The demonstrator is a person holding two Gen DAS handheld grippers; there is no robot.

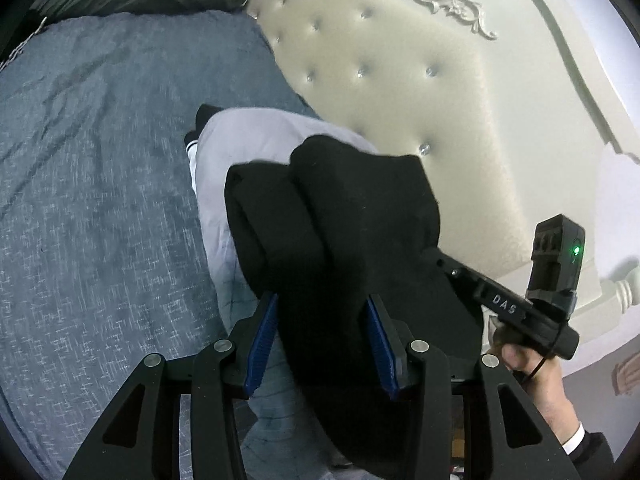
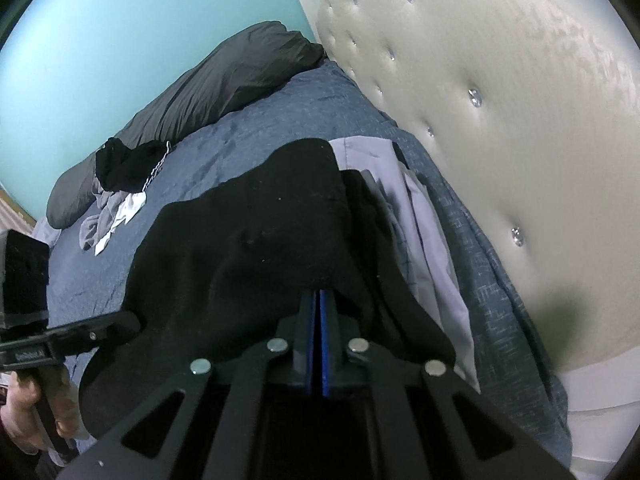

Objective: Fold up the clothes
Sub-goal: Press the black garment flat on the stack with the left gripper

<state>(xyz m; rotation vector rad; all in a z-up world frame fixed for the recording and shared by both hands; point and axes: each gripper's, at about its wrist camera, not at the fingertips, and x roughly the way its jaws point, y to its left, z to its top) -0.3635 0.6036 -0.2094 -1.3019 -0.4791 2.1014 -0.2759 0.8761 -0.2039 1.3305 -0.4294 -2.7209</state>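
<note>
A folded black garment [image 1: 352,208] hangs just above a stack of folded pale grey clothes [image 1: 240,140] on the bed. My left gripper [image 1: 322,298] is shut on its thick near end, with a blue pad on each side of the bundle. My right gripper [image 2: 320,292] is shut with its pads pressed together, and the black garment [image 2: 248,240] drapes over and hides its tips. In the left wrist view the right gripper's body [image 1: 500,304] reaches under the cloth's right edge, with a hand on its handle. The grey stack [image 2: 424,216] shows beside the black cloth.
The blue bedcover [image 1: 100,160] spreads out to the left. A tufted cream headboard [image 1: 400,100] stands close on the right. A dark pillow [image 2: 224,80] lies along the turquoise wall, with a loose pile of black, grey and white clothes [image 2: 116,184] in front of it.
</note>
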